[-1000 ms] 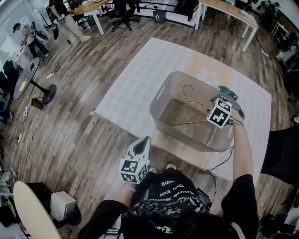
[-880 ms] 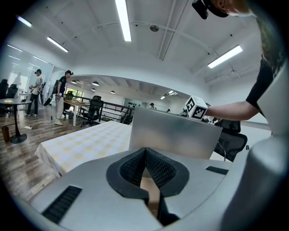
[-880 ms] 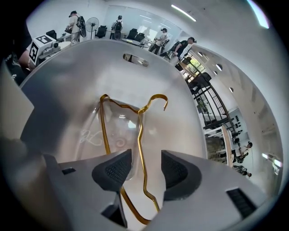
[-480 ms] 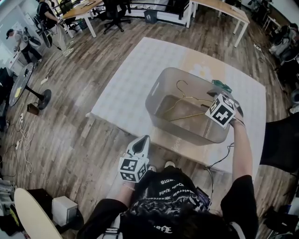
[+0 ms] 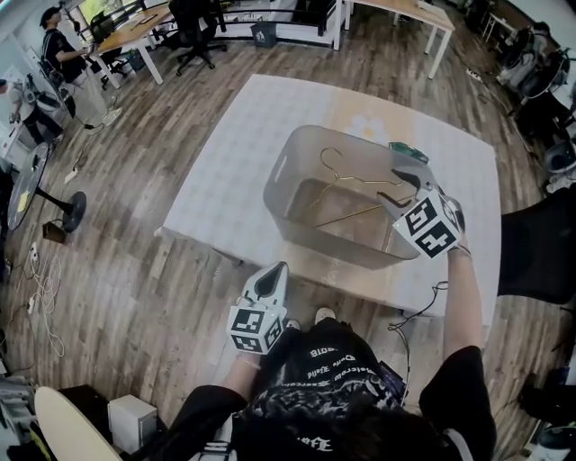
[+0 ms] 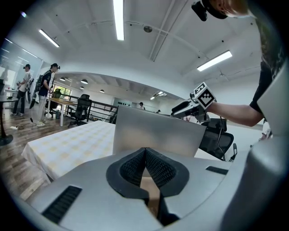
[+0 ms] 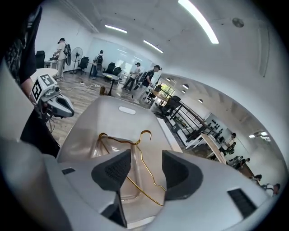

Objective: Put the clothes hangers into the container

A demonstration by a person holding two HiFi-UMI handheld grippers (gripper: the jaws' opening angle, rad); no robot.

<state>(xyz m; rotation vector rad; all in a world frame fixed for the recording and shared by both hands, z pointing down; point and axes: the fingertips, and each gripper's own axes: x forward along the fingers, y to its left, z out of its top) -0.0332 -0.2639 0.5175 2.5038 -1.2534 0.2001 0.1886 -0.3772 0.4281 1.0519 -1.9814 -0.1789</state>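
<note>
A wood-plank floor [image 5: 126, 270] runs under a counter [image 5: 225, 162] draped in pale checked cloth. Beyond it stand white-legged desks [image 5: 405, 11] and a black office chair [image 5: 193, 31], with a floor fan [image 5: 25, 180] off to the left. Long strip lights [image 6: 118, 20] cross the white ceiling [image 6: 171, 58].

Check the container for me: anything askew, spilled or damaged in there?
Nothing looks spilled or damaged. The one gold hanger lies inside the container, apparently tilted rather than flat, with its hook raised toward one wall. It is within the rim, so it looks harmless.
</note>
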